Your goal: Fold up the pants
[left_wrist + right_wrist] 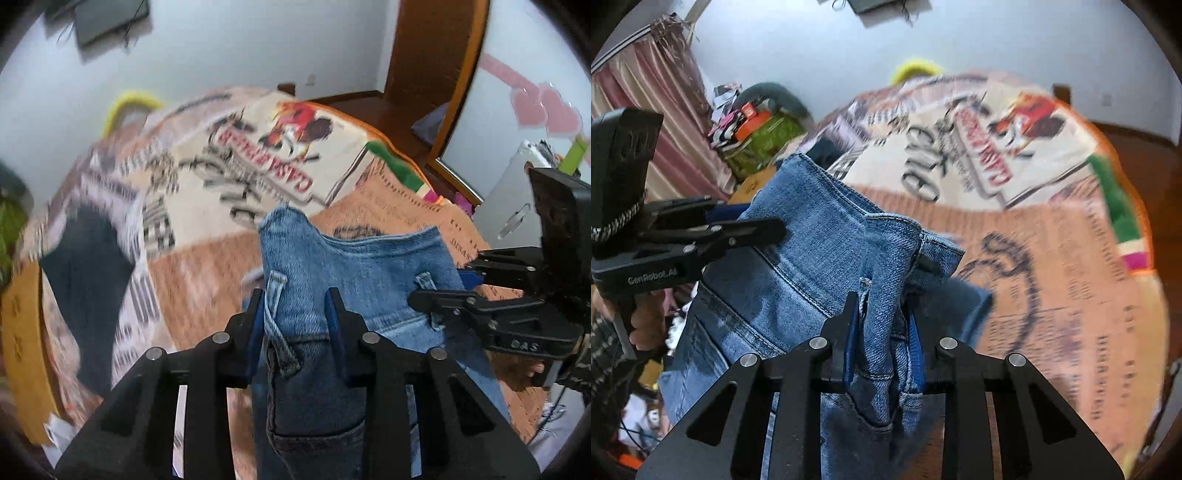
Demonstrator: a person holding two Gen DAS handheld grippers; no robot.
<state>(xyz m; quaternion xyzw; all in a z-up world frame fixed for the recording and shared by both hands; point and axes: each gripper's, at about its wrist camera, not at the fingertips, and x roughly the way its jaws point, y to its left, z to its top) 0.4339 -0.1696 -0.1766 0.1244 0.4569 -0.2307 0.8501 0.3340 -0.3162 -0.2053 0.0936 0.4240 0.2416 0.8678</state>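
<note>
Left wrist view: left gripper point(295, 314) clenches the faded blue denim pants point(354, 266) waistband between its jaws; right gripper point(881, 325) grips alongside.

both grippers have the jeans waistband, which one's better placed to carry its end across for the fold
Probably the left gripper. It pinches the jeans near a belt loop at a flatter corner, with open blanket beside it. The right gripper clamps a thick bunched fold, better kept as the anchor.
</note>
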